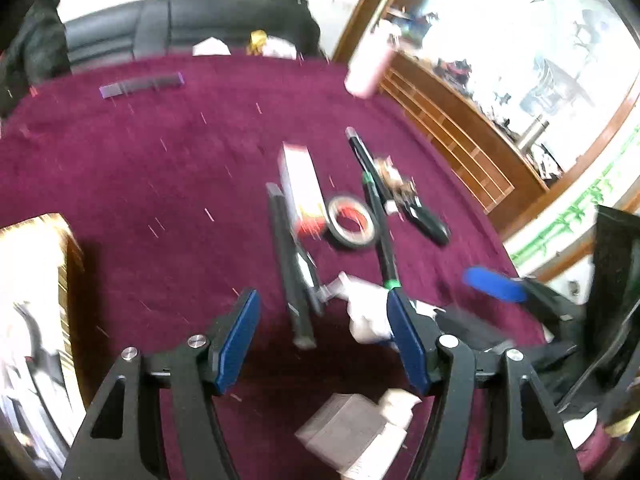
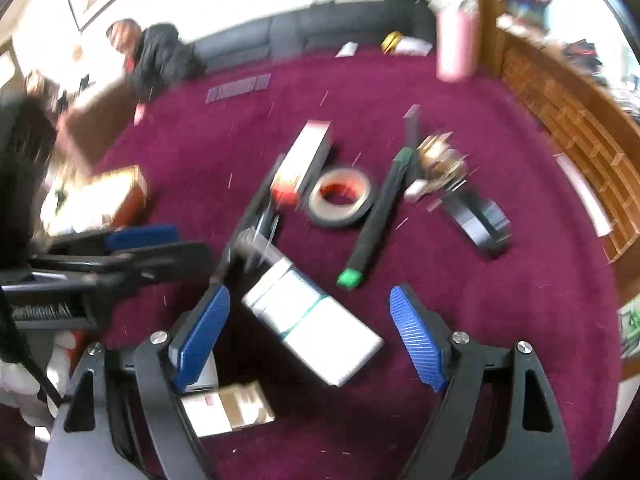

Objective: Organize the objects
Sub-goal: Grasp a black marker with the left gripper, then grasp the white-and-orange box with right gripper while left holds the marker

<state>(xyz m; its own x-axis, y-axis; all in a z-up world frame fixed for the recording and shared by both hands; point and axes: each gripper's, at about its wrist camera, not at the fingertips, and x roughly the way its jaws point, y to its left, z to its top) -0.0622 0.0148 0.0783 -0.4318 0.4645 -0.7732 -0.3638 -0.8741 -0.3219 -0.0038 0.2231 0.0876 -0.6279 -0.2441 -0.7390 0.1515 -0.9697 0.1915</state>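
On the dark red table point(image 2: 520, 312), most of the things lie in a loose bunch near the middle. A purple comb point(image 2: 238, 88) lies alone near the far edge, well apart from the rest.

Going left to right in the bunch: a red and white box point(image 2: 302, 162), then a roll of tape point(image 2: 341, 197) just beside it, then a long black pen with a green end point(image 2: 374, 220), then a black clip thing point(image 2: 478, 216). Nearer the front edge lies a white box point(image 2: 312, 320).

The left gripper point(image 1: 322, 342) is spread wide and holds nothing. The right gripper point(image 2: 310, 336) is spread wide too, with the white box between its fingers, but I cannot tell if they touch it.

I think this is the reaching step. Next, the right gripper should go down around the white box and squeeze it.
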